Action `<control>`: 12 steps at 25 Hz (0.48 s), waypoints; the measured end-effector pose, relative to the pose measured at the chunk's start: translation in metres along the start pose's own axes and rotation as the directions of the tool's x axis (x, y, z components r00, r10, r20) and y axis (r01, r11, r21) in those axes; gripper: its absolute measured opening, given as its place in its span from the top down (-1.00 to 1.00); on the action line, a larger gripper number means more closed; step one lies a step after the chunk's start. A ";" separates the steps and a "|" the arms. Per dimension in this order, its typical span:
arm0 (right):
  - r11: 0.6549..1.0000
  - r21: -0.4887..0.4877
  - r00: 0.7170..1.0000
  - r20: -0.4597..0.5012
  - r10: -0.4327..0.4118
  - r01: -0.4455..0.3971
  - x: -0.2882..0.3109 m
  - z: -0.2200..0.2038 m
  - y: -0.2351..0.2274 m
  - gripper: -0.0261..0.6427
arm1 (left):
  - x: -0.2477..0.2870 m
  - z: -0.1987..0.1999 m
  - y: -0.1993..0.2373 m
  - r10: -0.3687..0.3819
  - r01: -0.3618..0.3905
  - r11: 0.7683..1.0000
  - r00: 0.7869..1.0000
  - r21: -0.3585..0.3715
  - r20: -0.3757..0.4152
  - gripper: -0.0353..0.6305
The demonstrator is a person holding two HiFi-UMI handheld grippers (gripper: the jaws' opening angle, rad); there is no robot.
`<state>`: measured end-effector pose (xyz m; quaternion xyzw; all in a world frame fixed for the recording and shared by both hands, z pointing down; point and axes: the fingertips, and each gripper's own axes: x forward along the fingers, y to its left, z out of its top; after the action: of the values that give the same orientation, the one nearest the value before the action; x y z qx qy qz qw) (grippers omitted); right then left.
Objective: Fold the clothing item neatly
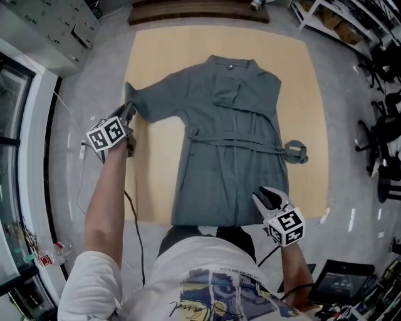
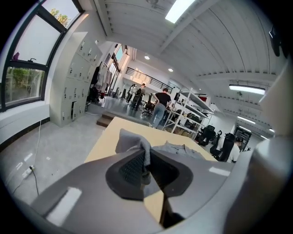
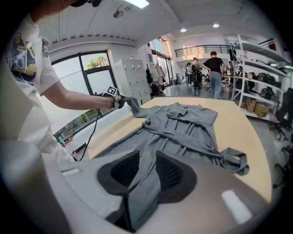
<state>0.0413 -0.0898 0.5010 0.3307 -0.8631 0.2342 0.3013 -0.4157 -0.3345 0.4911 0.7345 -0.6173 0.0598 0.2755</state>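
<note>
A grey belted dress (image 1: 232, 144) lies flat on the wooden table (image 1: 156, 56), collar toward the far edge. At the table's left edge my left gripper (image 1: 130, 110) is shut on the end of the dress's left sleeve (image 1: 150, 100), lifted off the top. In the left gripper view the sleeve cuff (image 2: 132, 141) bunches between the pads of that gripper (image 2: 145, 169). My right gripper (image 1: 263, 199) is at the near right corner of the skirt. In the right gripper view this gripper (image 3: 147, 171) is shut on the dress hem (image 3: 144, 192). The belt's tied end (image 1: 296, 152) lies off to the right.
Office chairs (image 1: 382, 138) stand to the right of the table and a tablet (image 1: 341, 282) lies on the floor near my right side. A dark step (image 1: 197, 11) sits beyond the far edge. People and shelving (image 3: 256, 50) are farther back. A cable (image 1: 135, 232) trails from my left arm.
</note>
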 end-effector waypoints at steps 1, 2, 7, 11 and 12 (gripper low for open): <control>1.000 0.001 1.000 0.002 0.004 -0.004 -0.003 -0.003 -0.006 0.60 | 0.003 0.004 -0.011 -0.004 0.004 1.000 1.000 0.009 0.006 0.82; 1.000 0.004 1.000 0.004 0.007 -0.007 -0.005 -0.005 -0.011 0.60 | 0.006 0.005 -0.023 -0.015 0.015 1.000 1.000 0.014 0.007 0.82; 0.999 0.034 1.000 0.018 0.013 -0.014 -0.017 -0.020 -0.031 0.60 | 0.029 0.011 -0.083 -0.068 0.068 0.996 0.998 0.050 -0.004 0.82; 0.999 0.052 0.999 0.030 0.010 -0.011 -0.028 -0.029 -0.047 0.60 | 0.052 0.017 -0.131 -0.104 0.105 0.991 0.995 0.082 -0.007 0.82; 0.998 0.057 0.999 0.032 0.008 -0.010 -0.031 -0.031 -0.051 0.60 | 0.059 0.017 -0.144 -0.120 0.120 0.989 0.993 0.086 -0.010 0.82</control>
<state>0.1072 -0.0917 0.5127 0.3390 -0.8623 0.2548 0.2767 -0.2709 -0.3817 0.4539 0.7814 -0.5682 0.0714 0.2478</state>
